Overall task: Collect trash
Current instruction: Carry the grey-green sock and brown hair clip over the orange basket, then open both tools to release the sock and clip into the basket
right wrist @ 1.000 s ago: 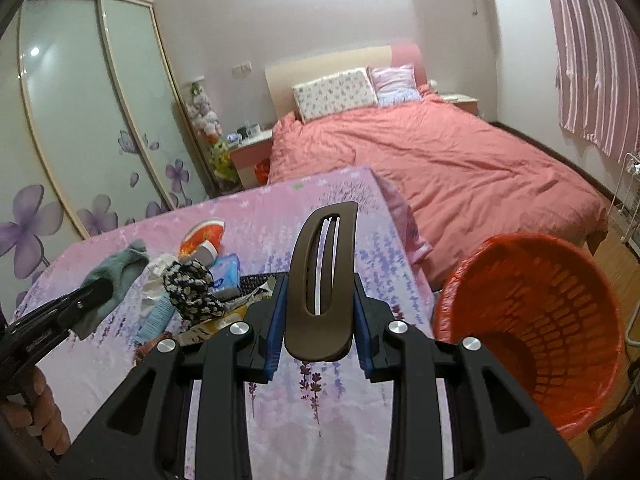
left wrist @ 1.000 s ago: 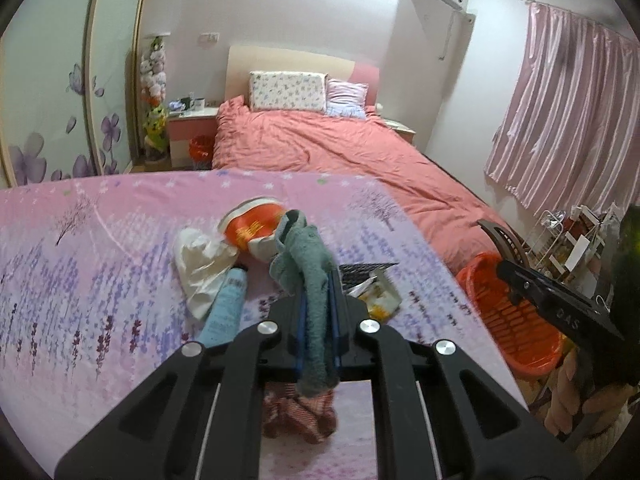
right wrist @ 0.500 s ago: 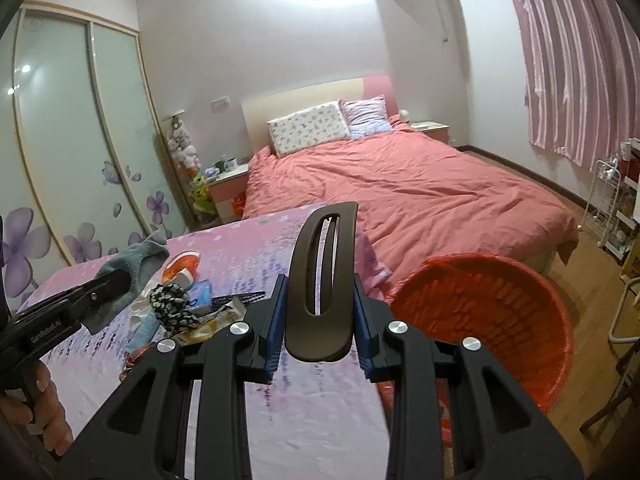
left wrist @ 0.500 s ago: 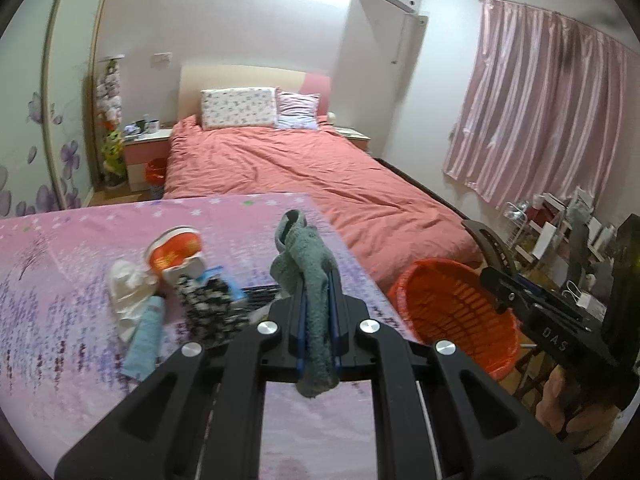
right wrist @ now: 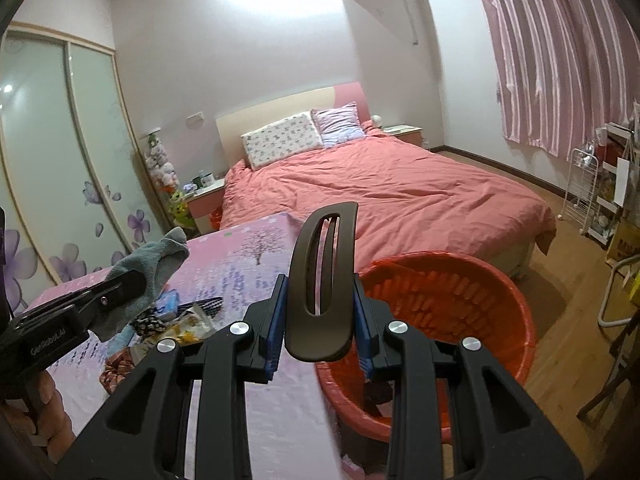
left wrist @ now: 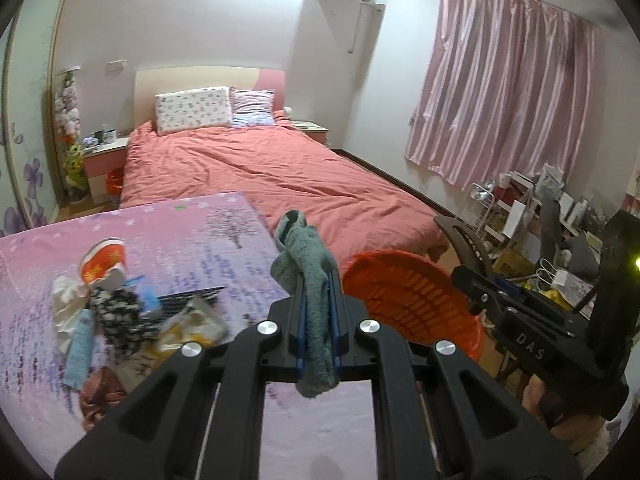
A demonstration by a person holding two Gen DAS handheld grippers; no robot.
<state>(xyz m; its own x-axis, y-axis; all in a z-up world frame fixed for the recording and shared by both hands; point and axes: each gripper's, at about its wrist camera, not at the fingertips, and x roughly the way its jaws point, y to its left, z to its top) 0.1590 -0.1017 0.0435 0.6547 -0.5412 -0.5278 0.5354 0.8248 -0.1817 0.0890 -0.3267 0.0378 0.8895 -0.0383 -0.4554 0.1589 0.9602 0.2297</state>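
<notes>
From the left wrist camera, the left gripper (left wrist: 318,312) is clamped on a grey-green sock (left wrist: 310,276), which stands up between the jaws with its cuff folded over above them and its toe hanging below. It is held above the right edge of a table covered with a pink and lavender flowered cloth (left wrist: 192,232). Toward the table's left edge lies a heap of litter: a red and white cup (left wrist: 105,263) on its side, a white crumpled wrapper (left wrist: 66,300), a pale blue tube (left wrist: 80,354), a black and white patterned cloth (left wrist: 116,316), a yellow snack packet (left wrist: 192,326) and a dark comb (left wrist: 188,295). Just past the table's right edge stands an orange plastic basket (left wrist: 412,296). The right gripper (left wrist: 464,276) reaches in from the right beyond the basket, gripping a dark brown hair clip (left wrist: 460,236) seen edge-on. A bed with a coral cover (left wrist: 280,176) fills the room behind.

From the right wrist camera, the right gripper (right wrist: 320,320) is closed on the hair clip (right wrist: 322,280), a long curved brown piece with a slot, standing upright between the blue pads (right wrist: 276,320). It sits over the table's right edge, with the basket (right wrist: 480,304) just to the right and lower. At the left, the left gripper (right wrist: 120,288) holds the sock (right wrist: 154,268) above the cloth (right wrist: 248,256), with the litter below it.
</notes>
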